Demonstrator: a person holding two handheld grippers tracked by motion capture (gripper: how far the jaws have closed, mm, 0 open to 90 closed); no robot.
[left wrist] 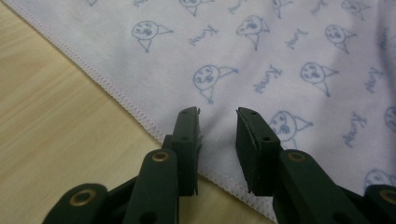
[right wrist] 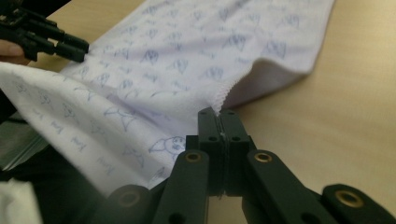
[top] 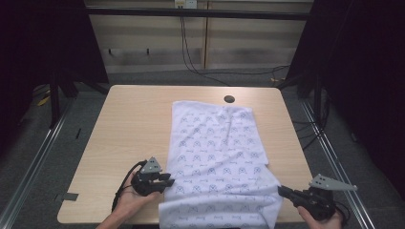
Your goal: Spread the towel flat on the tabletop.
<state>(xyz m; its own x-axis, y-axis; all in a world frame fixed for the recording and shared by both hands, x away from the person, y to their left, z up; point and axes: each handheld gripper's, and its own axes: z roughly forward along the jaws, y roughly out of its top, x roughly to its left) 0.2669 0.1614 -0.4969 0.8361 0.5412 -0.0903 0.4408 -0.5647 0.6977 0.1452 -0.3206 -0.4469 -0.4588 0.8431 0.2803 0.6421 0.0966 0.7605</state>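
A white cloth (top: 217,157) printed with small blue faces lies lengthwise on the wooden table (top: 129,124), and its near end hangs over the front edge. My left gripper (top: 169,182) sits at the cloth's left hem near the front. In the left gripper view its jaws (left wrist: 218,116) stand apart just above the cloth (left wrist: 261,56), with the stitched hem running under them. My right gripper (top: 281,191) is at the cloth's near right edge. In the right gripper view its jaws (right wrist: 218,114) are pressed together on the hem of the cloth (right wrist: 187,60), which rises slightly there.
A round cable hole (top: 229,99) lies in the table just beyond the cloth's far end. Bare wood stretches to the left of the cloth. Metal rails (top: 38,152) run along the floor on both sides, and cables (top: 210,71) trail behind the table.
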